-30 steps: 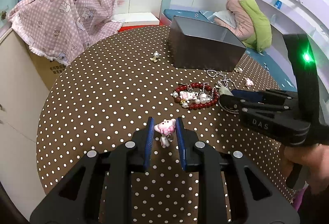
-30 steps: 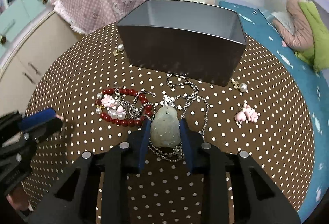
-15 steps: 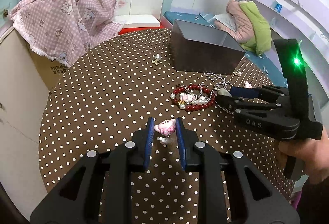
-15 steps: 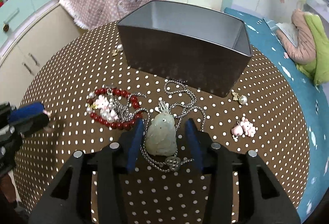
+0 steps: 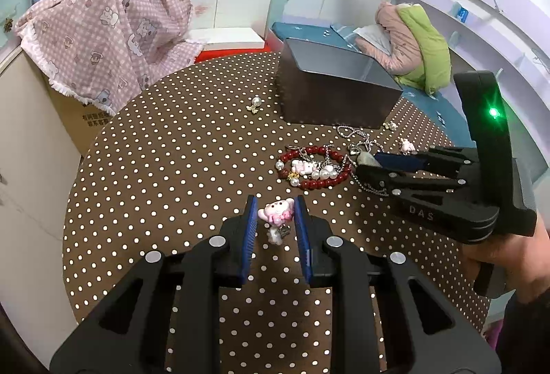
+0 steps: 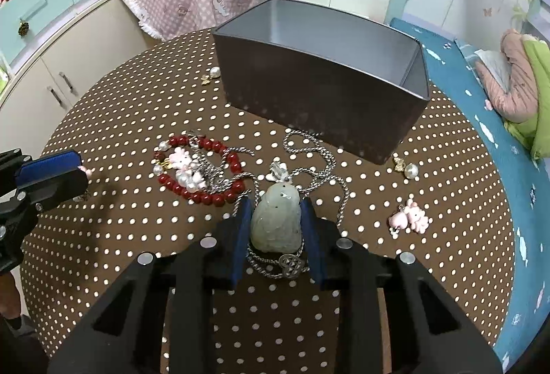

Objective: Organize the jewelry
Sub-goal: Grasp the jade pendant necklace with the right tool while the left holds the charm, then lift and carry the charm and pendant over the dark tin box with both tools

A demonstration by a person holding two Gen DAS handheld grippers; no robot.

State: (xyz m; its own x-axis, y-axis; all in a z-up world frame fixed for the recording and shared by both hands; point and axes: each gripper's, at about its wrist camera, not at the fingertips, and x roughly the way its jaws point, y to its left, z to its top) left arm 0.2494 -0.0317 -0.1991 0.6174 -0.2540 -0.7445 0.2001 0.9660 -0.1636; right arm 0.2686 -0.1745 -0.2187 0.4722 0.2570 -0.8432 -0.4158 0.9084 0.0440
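My left gripper point(image 5: 276, 206) is shut on a small pink bunny charm point(image 5: 275, 212), held just above the dotted brown tablecloth point(image 5: 172, 167). My right gripper point(image 6: 275, 207) is closing its jaws, and the blue pads press both sides of a pale jade pendant point(image 6: 275, 224) on a silver chain point(image 6: 330, 167). The chain trails on the cloth and tangles with a red bead bracelet point(image 6: 206, 195). An open grey tin box point(image 6: 309, 92) stands behind them. In the left wrist view the right gripper point(image 5: 367, 164) reaches in from the right.
Loose on the cloth lie a second pink charm point(image 6: 409, 219), a pearl earring point(image 6: 409, 169) by the box's right corner, and another pearl earring point(image 6: 213, 74) left of the box. A pink checked cloth point(image 5: 103, 30) covers a cabinet behind the round table.
The right gripper's jaws stood apart from the pendant half a second ago and have come back in against it. The left gripper still holds the pink charm in the same place.
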